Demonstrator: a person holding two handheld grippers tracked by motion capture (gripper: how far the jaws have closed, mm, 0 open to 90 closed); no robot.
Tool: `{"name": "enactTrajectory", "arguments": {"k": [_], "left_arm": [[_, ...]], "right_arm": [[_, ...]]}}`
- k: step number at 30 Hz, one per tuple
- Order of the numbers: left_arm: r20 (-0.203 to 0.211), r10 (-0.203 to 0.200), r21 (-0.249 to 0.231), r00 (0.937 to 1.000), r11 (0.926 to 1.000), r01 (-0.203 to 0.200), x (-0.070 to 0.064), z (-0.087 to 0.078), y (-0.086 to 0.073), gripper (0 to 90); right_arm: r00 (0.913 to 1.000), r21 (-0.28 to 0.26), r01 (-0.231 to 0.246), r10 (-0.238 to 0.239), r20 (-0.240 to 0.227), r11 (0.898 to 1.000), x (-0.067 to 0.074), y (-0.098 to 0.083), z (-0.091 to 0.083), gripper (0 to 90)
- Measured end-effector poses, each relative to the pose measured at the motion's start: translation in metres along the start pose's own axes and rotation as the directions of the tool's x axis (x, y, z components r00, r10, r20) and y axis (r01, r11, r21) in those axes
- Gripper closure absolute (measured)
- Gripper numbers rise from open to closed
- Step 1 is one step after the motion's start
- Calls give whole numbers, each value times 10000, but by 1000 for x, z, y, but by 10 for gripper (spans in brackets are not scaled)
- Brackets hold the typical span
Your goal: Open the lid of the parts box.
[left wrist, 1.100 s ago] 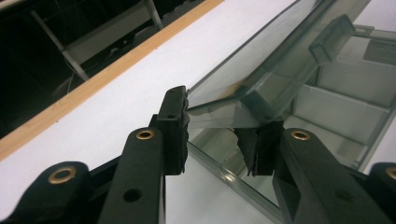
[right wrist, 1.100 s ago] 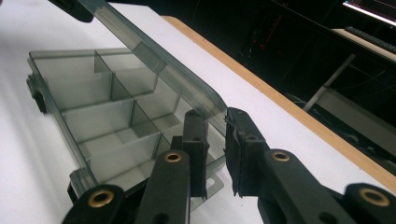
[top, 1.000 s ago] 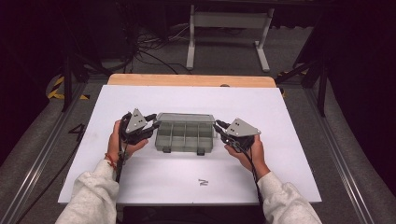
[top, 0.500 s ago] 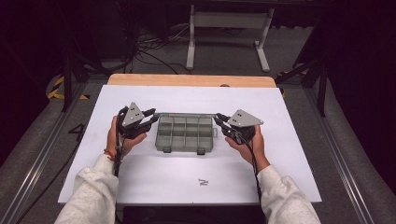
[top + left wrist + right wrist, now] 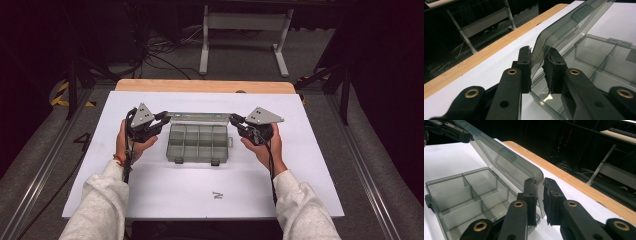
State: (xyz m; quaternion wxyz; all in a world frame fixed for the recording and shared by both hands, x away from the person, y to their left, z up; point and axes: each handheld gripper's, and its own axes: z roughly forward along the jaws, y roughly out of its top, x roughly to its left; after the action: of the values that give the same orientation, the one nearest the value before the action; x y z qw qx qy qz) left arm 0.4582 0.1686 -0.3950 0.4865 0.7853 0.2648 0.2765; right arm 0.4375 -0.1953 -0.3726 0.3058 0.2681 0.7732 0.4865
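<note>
Organizer box (image 5: 197, 144), one of those smoky clear plastic ones with divided compartments, sits mid-table on the white table (image 5: 150, 190) between both hands. Its hinged lid (image 5: 199, 118) is swung up, roughly upright or tipped a bit past it, so I'd say the opening part is mostly done. What's left looks like laying the lid fully back or letting go.

Left gripper (image 5: 537, 68) has just been closing and has the lid's end edge between its jaws, pinching it. Right gripper (image 5: 539, 195) is squeezed on the opposite end edge.

Every compartment looks empty. Nothing else on the table near it. Past the far wooden edge there's a white metal stand (image 5: 243, 35) and cables on the floor, well out of the way.
</note>
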Motion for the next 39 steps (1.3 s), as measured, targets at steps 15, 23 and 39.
{"name": "enactTrajectory", "arguments": {"k": [15,23,39], "left_arm": [[-175,-652,-186,9977,9977,649,8,12,4,760],[-257,-1131,-179,9933,9935,1126,11,19,-1,761],[-480,-1432,160,9885,9894,1441,15,38,-4,749]], "right_arm": [[9983,-332,-480,490,308,9983,-10,5,12,818],[9961,-406,-711,731,487,9966,-15,3,20,816],[9865,-280,-1336,1356,917,9906,-18,-11,40,821]]}}
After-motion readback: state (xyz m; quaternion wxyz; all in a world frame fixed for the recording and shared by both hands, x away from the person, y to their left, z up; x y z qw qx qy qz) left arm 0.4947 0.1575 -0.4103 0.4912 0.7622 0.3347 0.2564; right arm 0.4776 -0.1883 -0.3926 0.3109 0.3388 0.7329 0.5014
